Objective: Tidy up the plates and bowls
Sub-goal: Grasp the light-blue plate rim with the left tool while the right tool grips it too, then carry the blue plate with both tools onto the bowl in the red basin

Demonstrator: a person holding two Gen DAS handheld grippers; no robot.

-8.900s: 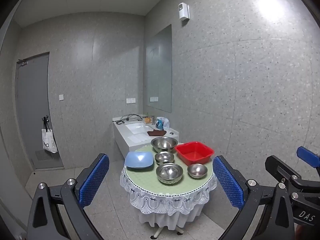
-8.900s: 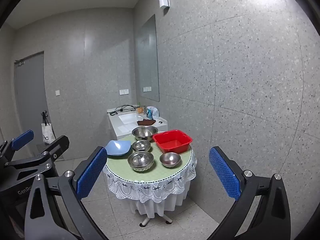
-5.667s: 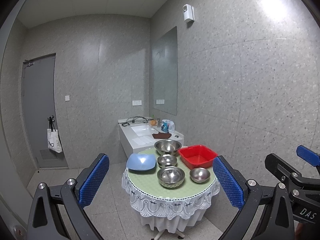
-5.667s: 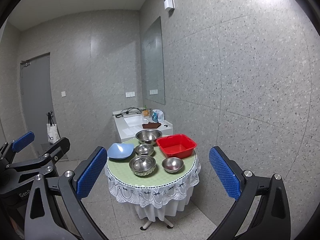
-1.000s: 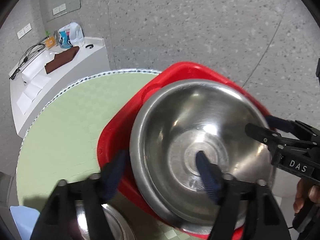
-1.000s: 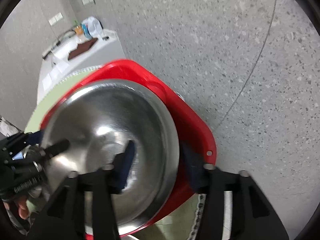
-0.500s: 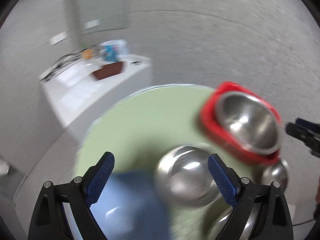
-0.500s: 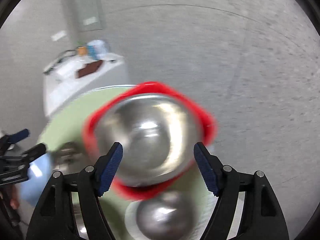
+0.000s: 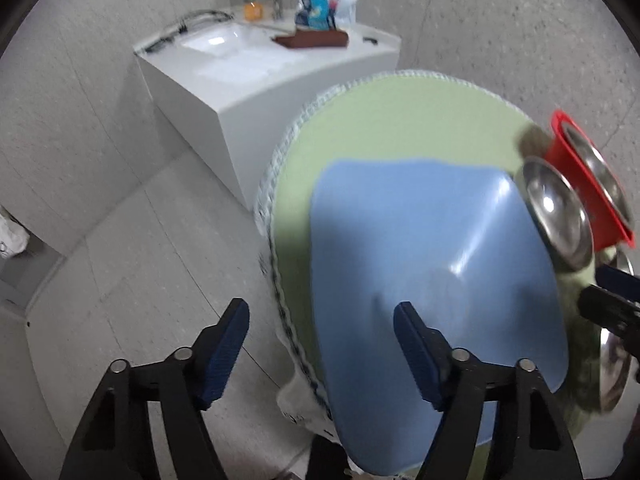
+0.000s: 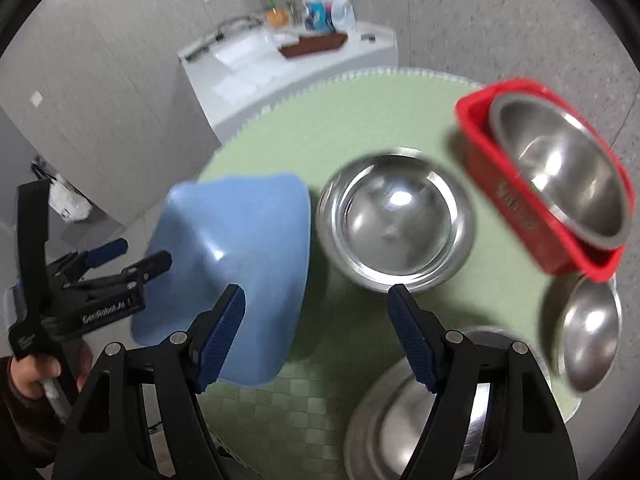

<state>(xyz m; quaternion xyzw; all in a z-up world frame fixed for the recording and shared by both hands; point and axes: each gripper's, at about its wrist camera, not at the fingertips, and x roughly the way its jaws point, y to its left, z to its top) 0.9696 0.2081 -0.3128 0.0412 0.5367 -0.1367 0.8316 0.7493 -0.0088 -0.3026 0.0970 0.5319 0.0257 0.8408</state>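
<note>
A blue square plate (image 9: 432, 280) lies at the near left edge of the round green table (image 9: 400, 120); it also shows in the right wrist view (image 10: 236, 264). My left gripper (image 9: 320, 344) is open, its jaws standing on either side of the plate's left rim. My right gripper (image 10: 316, 332) is open and empty above the table, between the plate and a steel bowl (image 10: 394, 230). The red basin (image 10: 520, 208) at the right holds a large steel bowl (image 10: 560, 176). Two more steel bowls, one small (image 10: 592, 332) and one larger (image 10: 404, 420), sit near the front.
A white sink counter (image 9: 256, 64) with a brown cloth (image 9: 316, 40) and a blue package (image 9: 320, 10) stands behind the table. Grey tiled floor (image 9: 120, 240) lies to the left, grey walls behind and to the right.
Both grippers let go of the large steel bowl, now resting in the red basin. The left gripper swung left and down to the blue plate; the right gripper moved left over the table's middle.
</note>
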